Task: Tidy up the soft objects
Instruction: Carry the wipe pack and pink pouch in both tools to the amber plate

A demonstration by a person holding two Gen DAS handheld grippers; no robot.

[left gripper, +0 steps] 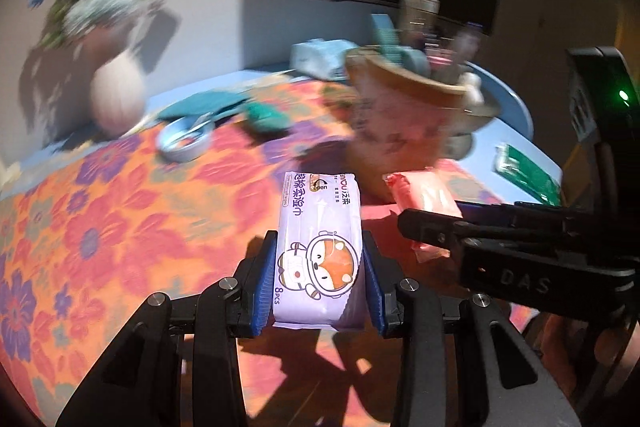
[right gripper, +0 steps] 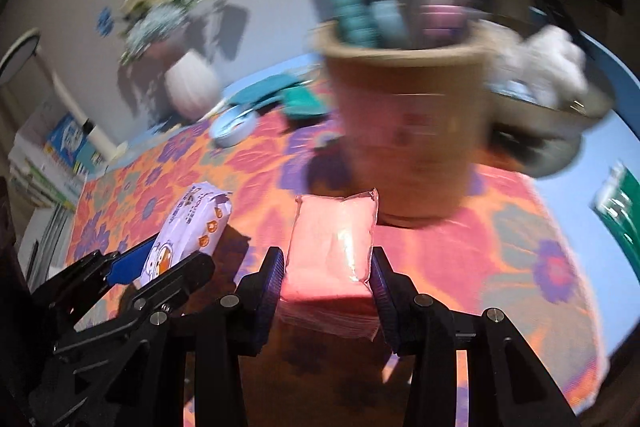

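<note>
My left gripper [left gripper: 320,263] is shut on a purple wipes pack [left gripper: 320,227] printed with a cartoon fox, held above the flowered cloth. My right gripper [right gripper: 326,267] is shut on a pink tissue pack [right gripper: 334,247]. The two grippers hang side by side: the right one [left gripper: 424,223] with its pink pack [left gripper: 424,197] shows at the right of the left wrist view, and the left one [right gripper: 168,259] with the purple pack [right gripper: 188,223] shows at the left of the right wrist view. Just beyond both packs stands a brown basket [right gripper: 408,131], blurred, holding several upright packs.
A white vase of flowers [left gripper: 116,99] stands at the back left by the wall. A small metal bowl [left gripper: 184,139] and teal cloths [left gripper: 264,115] lie behind on the flowered tablecloth [left gripper: 100,227]. A green packet [left gripper: 528,175] lies on the blue table at the right, and white soft items [right gripper: 552,67] fill a bowl behind the basket.
</note>
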